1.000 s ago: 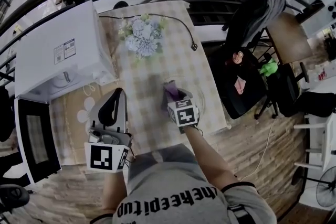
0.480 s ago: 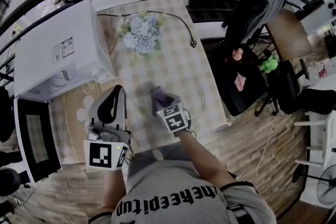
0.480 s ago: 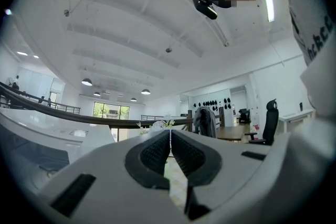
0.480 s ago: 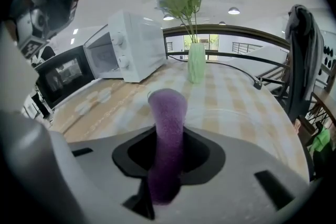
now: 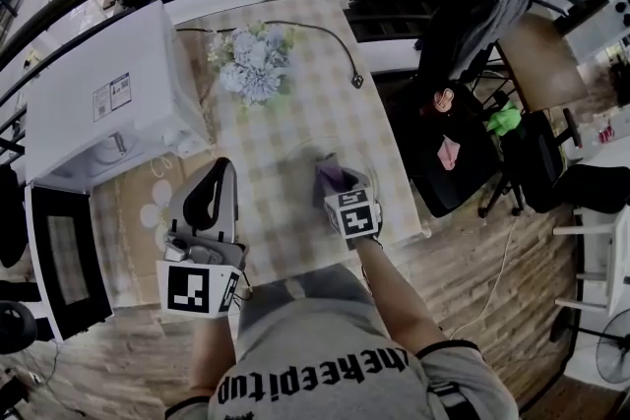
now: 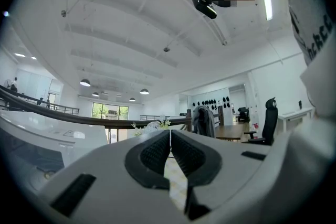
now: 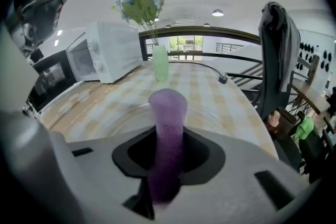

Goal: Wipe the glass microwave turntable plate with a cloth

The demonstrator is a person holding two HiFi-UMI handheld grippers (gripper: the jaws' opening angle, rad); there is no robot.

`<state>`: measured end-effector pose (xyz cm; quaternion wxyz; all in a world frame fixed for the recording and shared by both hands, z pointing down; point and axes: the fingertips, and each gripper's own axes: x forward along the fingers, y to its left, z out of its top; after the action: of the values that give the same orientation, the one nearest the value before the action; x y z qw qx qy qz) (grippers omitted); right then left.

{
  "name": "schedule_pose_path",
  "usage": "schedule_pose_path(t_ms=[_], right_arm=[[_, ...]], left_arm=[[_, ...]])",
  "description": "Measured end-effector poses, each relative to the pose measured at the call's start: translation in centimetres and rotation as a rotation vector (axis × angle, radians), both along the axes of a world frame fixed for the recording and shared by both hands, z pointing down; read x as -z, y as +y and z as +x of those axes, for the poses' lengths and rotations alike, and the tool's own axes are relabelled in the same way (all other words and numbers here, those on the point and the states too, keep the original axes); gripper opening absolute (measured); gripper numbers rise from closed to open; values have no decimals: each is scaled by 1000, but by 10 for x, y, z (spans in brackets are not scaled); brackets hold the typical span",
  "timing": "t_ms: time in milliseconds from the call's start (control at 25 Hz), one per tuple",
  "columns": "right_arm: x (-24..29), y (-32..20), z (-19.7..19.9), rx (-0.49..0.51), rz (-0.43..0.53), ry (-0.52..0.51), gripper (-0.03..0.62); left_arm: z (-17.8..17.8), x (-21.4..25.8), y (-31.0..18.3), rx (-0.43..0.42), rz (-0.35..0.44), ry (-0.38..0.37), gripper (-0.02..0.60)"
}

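Grey black-lettered T-shirt (image 5: 317, 371), white left tongs (image 5: 220, 170), white right tongs (image 5: 332, 176), black-and-white marker cubes (image 5: 200, 292)

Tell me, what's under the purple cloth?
The clear glass plate, lying on the checked tablecloth. The patch right beneath the purple cloth is hidden by it.

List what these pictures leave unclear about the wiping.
- Plate: the right gripper view shows only a blurred rim, and in the head view the clear glass hardly shows against the tablecloth.
- Where the cloth meets the glass: the right tool covers that spot in the head view.
- Label on the microwave: too small to read in the head view.
- Left tool: shut and aimed at the ceiling, so its view shows no plate.
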<state>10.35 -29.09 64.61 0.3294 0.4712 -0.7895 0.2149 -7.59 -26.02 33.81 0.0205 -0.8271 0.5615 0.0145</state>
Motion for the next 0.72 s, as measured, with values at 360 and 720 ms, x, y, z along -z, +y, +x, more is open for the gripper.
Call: schedule_pose_path(t_ms=[360, 720], right_arm=[[-2, -9, 75, -128, 9, 43, 112], [-1, -7, 126, -222, 18, 83, 112]], left_arm=[[14, -1, 1, -4, -4, -2, 11], [22, 0, 5, -12, -3, -6, 11]])
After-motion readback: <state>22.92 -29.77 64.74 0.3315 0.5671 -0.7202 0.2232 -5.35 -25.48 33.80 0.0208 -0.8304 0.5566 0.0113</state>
